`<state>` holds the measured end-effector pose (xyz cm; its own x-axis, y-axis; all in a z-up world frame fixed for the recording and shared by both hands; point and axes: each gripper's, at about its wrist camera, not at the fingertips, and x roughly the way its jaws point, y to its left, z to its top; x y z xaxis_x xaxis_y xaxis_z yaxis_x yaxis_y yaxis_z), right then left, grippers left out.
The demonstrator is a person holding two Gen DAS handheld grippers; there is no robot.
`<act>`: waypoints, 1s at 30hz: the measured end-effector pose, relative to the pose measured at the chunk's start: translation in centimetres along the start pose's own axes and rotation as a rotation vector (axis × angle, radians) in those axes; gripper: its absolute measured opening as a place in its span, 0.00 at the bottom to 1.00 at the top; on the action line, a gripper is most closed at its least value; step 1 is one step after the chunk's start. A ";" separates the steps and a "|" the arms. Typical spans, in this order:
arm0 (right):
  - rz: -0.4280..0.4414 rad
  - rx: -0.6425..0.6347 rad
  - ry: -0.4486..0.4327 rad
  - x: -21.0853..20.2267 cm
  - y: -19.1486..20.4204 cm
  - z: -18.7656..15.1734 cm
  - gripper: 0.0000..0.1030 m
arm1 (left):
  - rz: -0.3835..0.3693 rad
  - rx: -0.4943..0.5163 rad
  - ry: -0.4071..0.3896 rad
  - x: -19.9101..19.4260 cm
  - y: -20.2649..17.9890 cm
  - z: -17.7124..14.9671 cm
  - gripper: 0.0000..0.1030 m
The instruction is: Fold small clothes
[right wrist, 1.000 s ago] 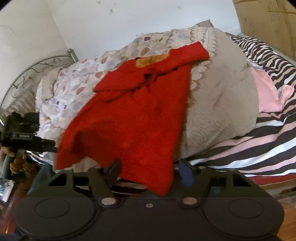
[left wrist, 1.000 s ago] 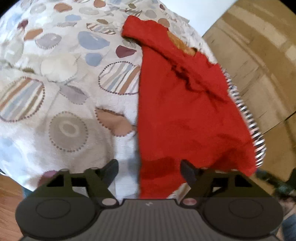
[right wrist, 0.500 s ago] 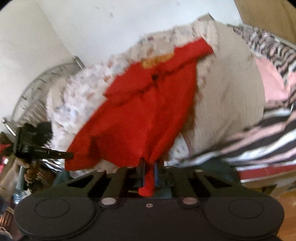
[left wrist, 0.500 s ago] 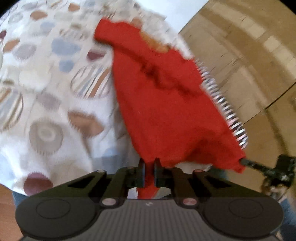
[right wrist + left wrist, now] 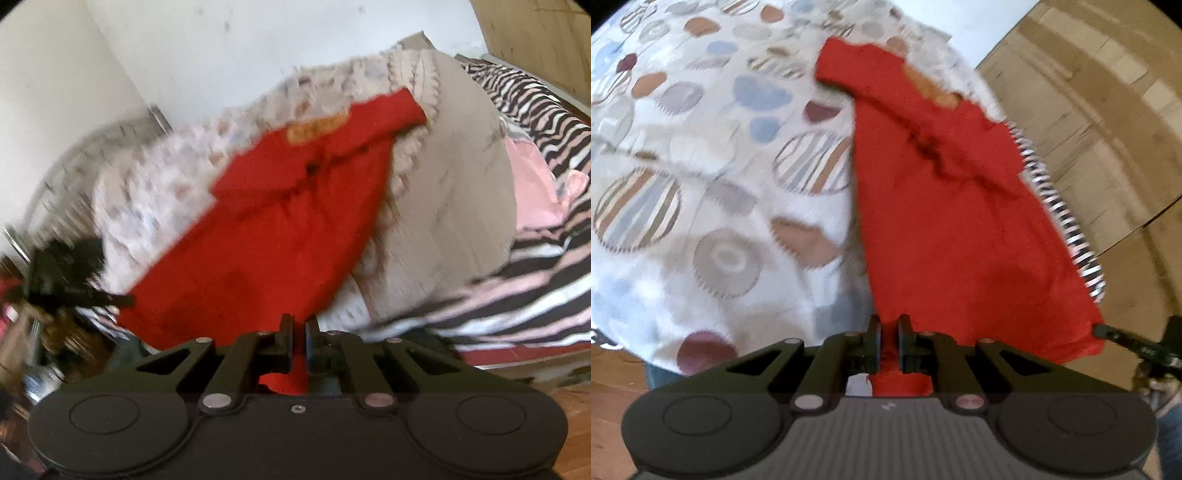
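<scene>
A small red garment (image 5: 953, 221) with an orange patch near its collar lies over a patterned quilt (image 5: 701, 155) on a bed. My left gripper (image 5: 888, 325) is shut on its near left hem corner, red cloth pinched between the jaws. In the right wrist view the same red garment (image 5: 280, 236) runs up the quilt, and my right gripper (image 5: 299, 325) is shut on the other hem corner. The right gripper (image 5: 1134, 343) shows at the lower right of the left wrist view, and the left gripper (image 5: 74, 284) at the left of the right wrist view, each at a hem corner.
A striped black, white and pink sheet (image 5: 535, 295) covers the bed to the right, with a pink cloth (image 5: 532, 192) on it. A grey blanket (image 5: 454, 177) lies beside the quilt. A metal bedframe (image 5: 74, 155) stands at the left, a wooden wall (image 5: 1089, 110) beyond.
Both grippers were open at the hem a second ago; each has since shut on a hem corner. The hem is drawn up slightly off the bed.
</scene>
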<state>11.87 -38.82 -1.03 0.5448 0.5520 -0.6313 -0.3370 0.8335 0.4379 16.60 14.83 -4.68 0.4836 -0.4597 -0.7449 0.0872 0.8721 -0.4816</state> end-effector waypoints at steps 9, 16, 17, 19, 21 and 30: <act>-0.247 -0.373 0.078 3.1 4.0 -4.3 0.68 | 0.159 0.054 -0.044 0.1 -0.5 -0.9 0.64; -0.358 -0.755 0.013 5.8 8.8 -7.1 0.94 | 0.261 0.109 -0.184 -1.2 -2.3 -1.2 0.99; -0.382 -0.807 0.017 6.6 9.3 -7.4 0.94 | 0.265 0.103 -0.198 -1.2 -2.4 -1.1 0.99; -0.435 -0.903 0.051 8.6 10.2 -8.2 0.94 | 0.271 0.093 -0.208 -1.2 -2.5 -0.8 0.99; -0.466 -0.967 0.086 10.2 10.7 -8.8 0.94 | 0.270 0.088 -0.216 -1.2 -2.6 -0.7 0.99; -0.704 -1.309 0.048 17.1 11.8 -11.9 0.94 | 0.267 0.126 -0.234 -0.5 -3.4 -1.0 0.99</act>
<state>8.02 -19.20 -14.27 0.8686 0.0141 -0.4953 -0.4700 0.3398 -0.8146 15.20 11.96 -3.15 0.6885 -0.1754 -0.7037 0.0304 0.9765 -0.2136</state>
